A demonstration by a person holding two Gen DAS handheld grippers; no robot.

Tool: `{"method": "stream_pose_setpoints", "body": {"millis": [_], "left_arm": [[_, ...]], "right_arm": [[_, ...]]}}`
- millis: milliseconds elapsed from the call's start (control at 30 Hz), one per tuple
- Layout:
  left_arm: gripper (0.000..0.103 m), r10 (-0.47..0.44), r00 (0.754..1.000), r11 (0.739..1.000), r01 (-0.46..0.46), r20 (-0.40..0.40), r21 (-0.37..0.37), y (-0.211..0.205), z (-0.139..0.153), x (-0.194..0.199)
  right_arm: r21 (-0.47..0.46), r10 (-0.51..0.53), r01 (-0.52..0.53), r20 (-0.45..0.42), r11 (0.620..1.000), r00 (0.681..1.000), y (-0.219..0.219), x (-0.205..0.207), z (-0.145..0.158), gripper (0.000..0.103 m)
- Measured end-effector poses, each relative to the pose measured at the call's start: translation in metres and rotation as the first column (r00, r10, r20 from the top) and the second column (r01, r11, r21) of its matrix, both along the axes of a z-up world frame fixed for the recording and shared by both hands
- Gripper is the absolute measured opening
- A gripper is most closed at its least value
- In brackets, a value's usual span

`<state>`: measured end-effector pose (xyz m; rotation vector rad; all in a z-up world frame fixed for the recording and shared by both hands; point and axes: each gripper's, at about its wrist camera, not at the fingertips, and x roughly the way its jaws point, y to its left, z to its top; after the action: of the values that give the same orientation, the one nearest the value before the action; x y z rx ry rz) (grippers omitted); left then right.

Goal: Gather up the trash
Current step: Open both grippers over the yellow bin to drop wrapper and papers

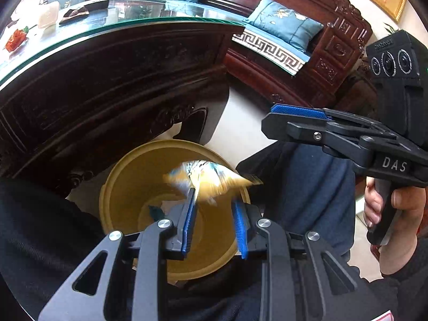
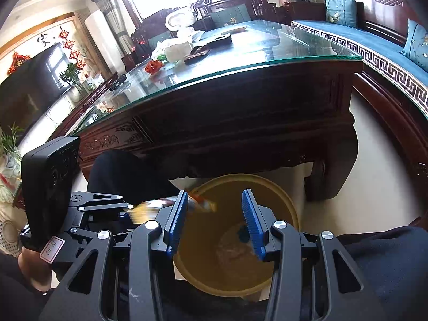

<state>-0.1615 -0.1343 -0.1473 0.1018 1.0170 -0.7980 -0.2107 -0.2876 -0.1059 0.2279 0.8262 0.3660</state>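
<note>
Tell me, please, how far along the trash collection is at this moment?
Partly done. Some scraps already lie at the bottom of the yellow bin. In hand: a blurred wrapper sits over the bin at the tips of the open left claw, apparently being dropped. The right claw is open and empty above the bin. Left: a red wrapper and other clutter remain on the glass table.
</note>
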Motion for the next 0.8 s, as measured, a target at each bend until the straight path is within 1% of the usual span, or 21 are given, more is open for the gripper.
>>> {"method": "stream_pose_setpoints", "body": {"millis": [33, 100, 300, 500, 800], "left_arm": [[0.033, -0.005, 1.000, 1.000, 0.005, 0.001, 0.004, -0.0017, 0.0003, -0.0004], [0.039, -0.013, 1.000, 1.000, 0.013, 0.001, 0.007, -0.0051, 0.0004, -0.0011], [0.039, -0.009, 1.000, 1.000, 0.009, 0.007, 0.013, -0.0054, 0.0013, -0.0009], [0.039, 0.008, 1.000, 1.000, -0.009, 0.022, 0.006, -0.0001, 0.0062, 0.0022], [0.039, 0.019, 1.000, 1.000, -0.018, 0.025, -0.004, 0.0029, 0.0086, 0.0064]], "right_arm": [[-0.003, -0.006, 0.006, 0.000, 1.000, 1.000, -0.0010, -0.0001, -0.0002, 0.043], [0.001, -0.011, 0.011, -0.003, 1.000, 1.000, -0.0033, 0.0002, -0.0011, 0.043], [-0.001, -0.007, 0.007, -0.011, 1.000, 1.000, -0.0031, -0.0003, -0.0036, 0.043], [-0.001, -0.003, 0.003, -0.014, 1.000, 1.000, -0.0023, -0.0002, -0.0046, 0.043], [-0.006, 0.005, -0.005, -0.028, 1.000, 1.000, 0.0013, 0.0038, -0.0070, 0.043]]}}
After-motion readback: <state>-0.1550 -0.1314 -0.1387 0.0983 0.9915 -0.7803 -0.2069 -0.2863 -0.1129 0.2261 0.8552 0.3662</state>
